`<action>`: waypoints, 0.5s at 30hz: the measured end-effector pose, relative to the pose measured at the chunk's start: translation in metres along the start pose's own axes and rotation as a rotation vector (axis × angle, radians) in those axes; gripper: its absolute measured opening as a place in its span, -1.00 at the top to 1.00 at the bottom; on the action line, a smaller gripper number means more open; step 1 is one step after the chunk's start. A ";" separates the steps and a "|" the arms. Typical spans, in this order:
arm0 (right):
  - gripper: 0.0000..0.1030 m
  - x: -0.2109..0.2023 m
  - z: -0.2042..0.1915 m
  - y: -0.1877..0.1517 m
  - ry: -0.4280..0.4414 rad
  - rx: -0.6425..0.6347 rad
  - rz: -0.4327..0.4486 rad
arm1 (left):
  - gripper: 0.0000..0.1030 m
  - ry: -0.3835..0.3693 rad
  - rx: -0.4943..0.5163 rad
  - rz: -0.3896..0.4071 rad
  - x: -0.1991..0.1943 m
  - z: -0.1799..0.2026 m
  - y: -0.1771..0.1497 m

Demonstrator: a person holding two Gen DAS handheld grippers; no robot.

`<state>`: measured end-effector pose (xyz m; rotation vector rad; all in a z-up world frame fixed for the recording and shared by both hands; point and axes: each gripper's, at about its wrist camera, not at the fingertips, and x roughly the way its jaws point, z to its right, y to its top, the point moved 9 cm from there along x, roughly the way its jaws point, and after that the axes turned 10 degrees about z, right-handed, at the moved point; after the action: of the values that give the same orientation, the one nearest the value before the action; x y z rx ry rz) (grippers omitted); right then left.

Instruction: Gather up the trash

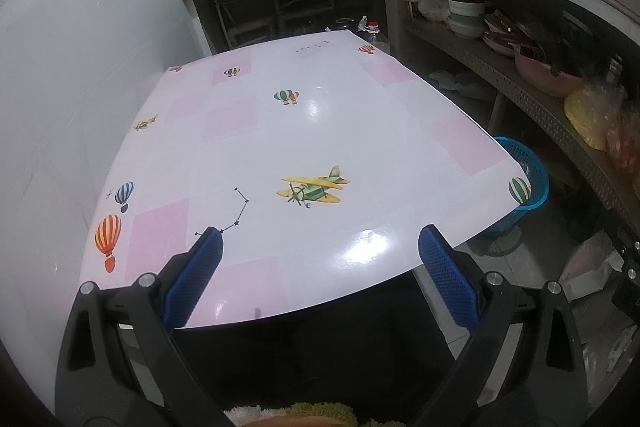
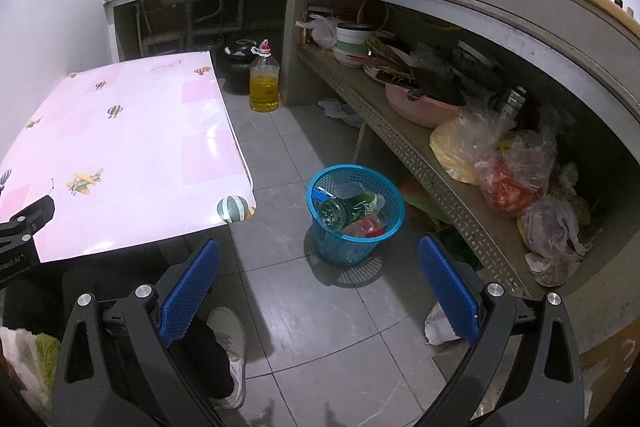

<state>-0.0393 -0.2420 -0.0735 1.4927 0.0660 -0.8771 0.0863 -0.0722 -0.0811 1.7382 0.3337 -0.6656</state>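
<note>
A blue mesh basket (image 2: 356,223) stands on the grey floor to the right of the table; it holds a green glass bottle (image 2: 348,209) lying on its side, a red wrapper (image 2: 366,227) and a blue item. In the left wrist view only the basket's rim (image 1: 532,179) shows past the table corner. My left gripper (image 1: 320,247) hovers open over the near edge of the pink table (image 1: 304,131), nothing between its blue pads. My right gripper (image 2: 320,259) is open above the floor, short of the basket and holding nothing.
The table top carries a glossy cloth with balloon and plane prints. A bottle of yellow oil (image 2: 264,85) and a dark pot (image 2: 240,61) stand by the table's far corner. A perforated shelf (image 2: 432,171) on the right holds bowls and plastic bags. A person's shoe (image 2: 232,339) is under my right gripper.
</note>
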 end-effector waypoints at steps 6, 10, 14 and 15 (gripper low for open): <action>-0.87 0.001 0.000 0.000 0.001 0.001 0.002 | -0.83 -0.005 0.010 -0.011 0.001 0.004 -0.002; -0.87 0.001 0.001 0.001 0.001 0.002 0.003 | -0.83 -0.007 0.015 -0.015 0.002 0.005 -0.003; -0.87 0.002 0.001 0.001 0.002 0.001 0.003 | -0.83 -0.009 0.012 -0.019 0.003 0.004 -0.003; -0.87 0.001 0.001 0.001 0.001 0.000 0.004 | -0.83 -0.008 0.013 -0.018 0.003 0.004 -0.003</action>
<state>-0.0382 -0.2438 -0.0729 1.4929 0.0636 -0.8732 0.0862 -0.0759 -0.0857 1.7460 0.3402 -0.6892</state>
